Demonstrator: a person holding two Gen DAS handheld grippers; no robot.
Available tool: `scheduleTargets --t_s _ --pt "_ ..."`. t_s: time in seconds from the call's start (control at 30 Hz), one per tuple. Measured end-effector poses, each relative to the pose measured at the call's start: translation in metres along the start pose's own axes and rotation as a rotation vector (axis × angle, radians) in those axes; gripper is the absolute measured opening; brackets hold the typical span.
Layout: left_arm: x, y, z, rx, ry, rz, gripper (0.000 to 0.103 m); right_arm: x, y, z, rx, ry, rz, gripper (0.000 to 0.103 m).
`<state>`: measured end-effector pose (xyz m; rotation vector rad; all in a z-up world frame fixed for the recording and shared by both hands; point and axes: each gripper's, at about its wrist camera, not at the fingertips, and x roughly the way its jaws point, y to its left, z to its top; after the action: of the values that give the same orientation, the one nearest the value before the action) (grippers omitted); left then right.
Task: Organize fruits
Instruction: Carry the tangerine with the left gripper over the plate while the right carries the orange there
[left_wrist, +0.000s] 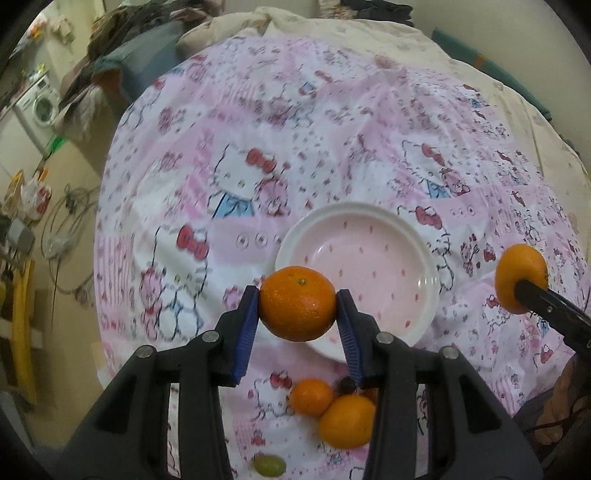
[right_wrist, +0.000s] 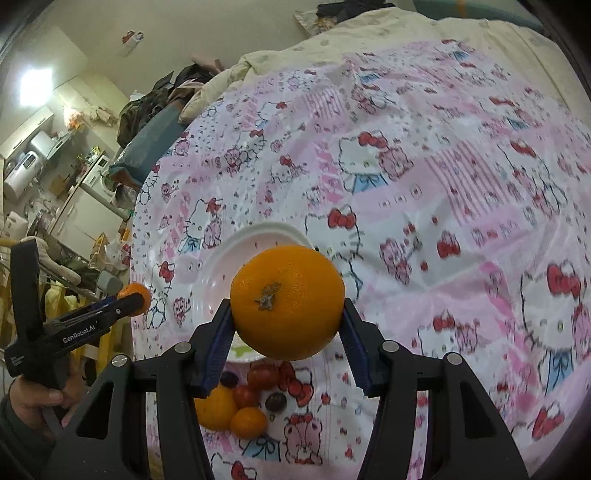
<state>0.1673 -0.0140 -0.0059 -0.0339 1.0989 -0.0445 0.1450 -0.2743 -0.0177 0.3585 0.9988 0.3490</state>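
While tilted steeply down, both grippers — left gripper (left_wrist: 298, 308); right gripper (right_wrist: 287, 314) — clasp oranges.

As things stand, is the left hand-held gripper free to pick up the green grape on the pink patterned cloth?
Probably not: the left hand-held gripper is already shut on a small orange mandarin, so the green grape must wait.

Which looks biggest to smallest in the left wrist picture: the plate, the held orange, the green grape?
1. plate
2. orange in the left gripper, though it's nearer the camera
3. green grape
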Motion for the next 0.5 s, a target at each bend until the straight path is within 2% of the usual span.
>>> scheduleTargets --t_s 0.27,0.5 --pt "0.024 -0.010 0.019 0.056 -0.008 0.001 0.037 0.020 0.002 0.018 -0.036 0.012 0.003 0.058" --pt "0.046 -0.017 0.028 0.079 0.010 -0.038 0.037 0.044 -0.002 0.034 -0.040 0.043 0.009 0.058"
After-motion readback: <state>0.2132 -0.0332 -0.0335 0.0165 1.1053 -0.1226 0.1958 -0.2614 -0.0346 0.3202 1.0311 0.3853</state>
